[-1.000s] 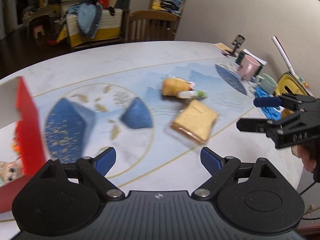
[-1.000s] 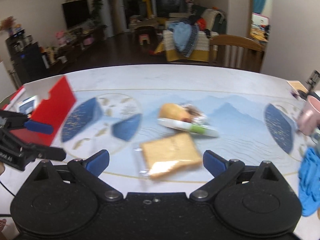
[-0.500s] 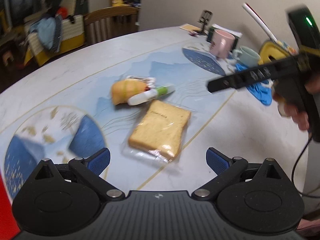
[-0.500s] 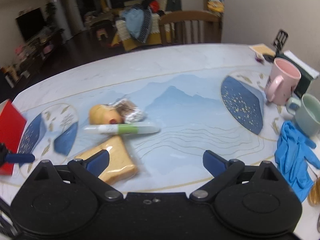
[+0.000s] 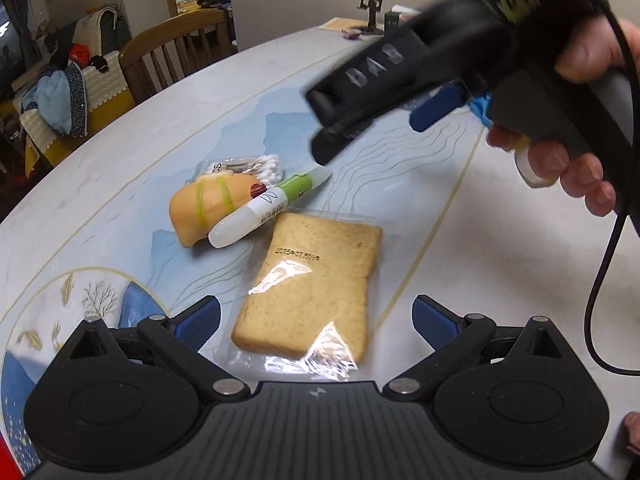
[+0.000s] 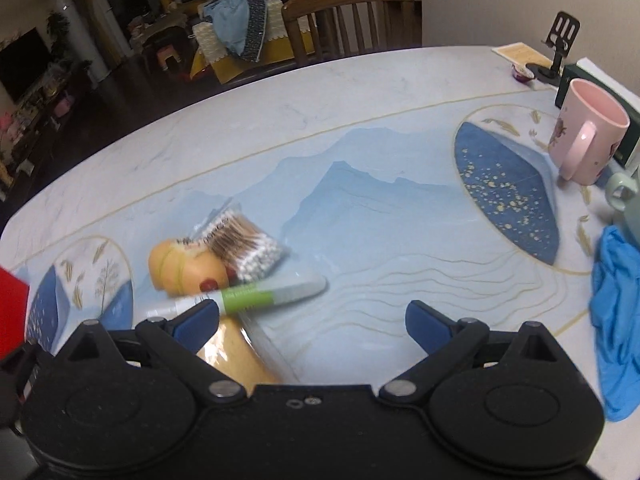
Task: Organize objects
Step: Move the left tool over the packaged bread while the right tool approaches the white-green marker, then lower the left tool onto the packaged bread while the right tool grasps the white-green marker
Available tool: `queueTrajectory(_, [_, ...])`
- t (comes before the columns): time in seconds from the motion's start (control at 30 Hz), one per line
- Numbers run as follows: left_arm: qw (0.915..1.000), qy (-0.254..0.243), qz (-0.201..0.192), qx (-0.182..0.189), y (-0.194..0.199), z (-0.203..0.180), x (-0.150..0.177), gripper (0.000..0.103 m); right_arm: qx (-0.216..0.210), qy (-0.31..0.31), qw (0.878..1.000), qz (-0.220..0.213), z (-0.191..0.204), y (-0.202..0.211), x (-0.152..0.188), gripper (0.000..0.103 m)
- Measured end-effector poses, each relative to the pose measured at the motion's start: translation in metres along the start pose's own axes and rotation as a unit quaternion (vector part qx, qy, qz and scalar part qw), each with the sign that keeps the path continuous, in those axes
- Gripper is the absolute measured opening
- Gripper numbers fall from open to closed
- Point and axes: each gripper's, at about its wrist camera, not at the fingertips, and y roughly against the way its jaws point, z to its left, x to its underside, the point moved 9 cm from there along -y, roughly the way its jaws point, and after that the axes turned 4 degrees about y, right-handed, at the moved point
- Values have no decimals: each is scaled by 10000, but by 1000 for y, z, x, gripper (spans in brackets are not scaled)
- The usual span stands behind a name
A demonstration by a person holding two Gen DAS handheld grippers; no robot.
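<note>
Both tools are spread wide with nothing pinched. The left tool [image 5: 316, 322] hangs right over the wrapped bread slice [image 5: 310, 286] at frame center; the right tool [image 6: 312, 318] sits lower middle, with the green-and-white tube [image 6: 256, 298], bun [image 6: 184, 270] and cotton swabs [image 6: 248, 250] on the table [image 6: 360, 152] at left.

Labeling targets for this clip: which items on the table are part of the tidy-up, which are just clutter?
Likely job items: bagged bread slice, white-green tube, orange toy, cotton swab pack.

Likely just lying about: pink mug, blue glove, phone stand.
</note>
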Motion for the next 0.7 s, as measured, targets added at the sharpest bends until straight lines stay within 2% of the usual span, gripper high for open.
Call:
queueTrajectory(0.1, [9999, -100, 39, -49, -9, 2, -1, 102, 76, -148, 9999, -5, 3, -9, -5, 98])
queueTrajectory(0.23, [9999, -75, 138, -17, -21, 5, -3, 102, 143, -463, 9987, 130, 2, -22, -5, 88])
queueTrajectory(0.4, [9997, -54, 232, -28, -35, 9, -2, 102, 9, -730, 9969, 289, 8, -32, 1, 79])
queueTrajectory(0.7, [9996, 53, 269, 65, -48, 11, 2, 102, -295, -961, 9944, 328, 18, -41, 2, 73])
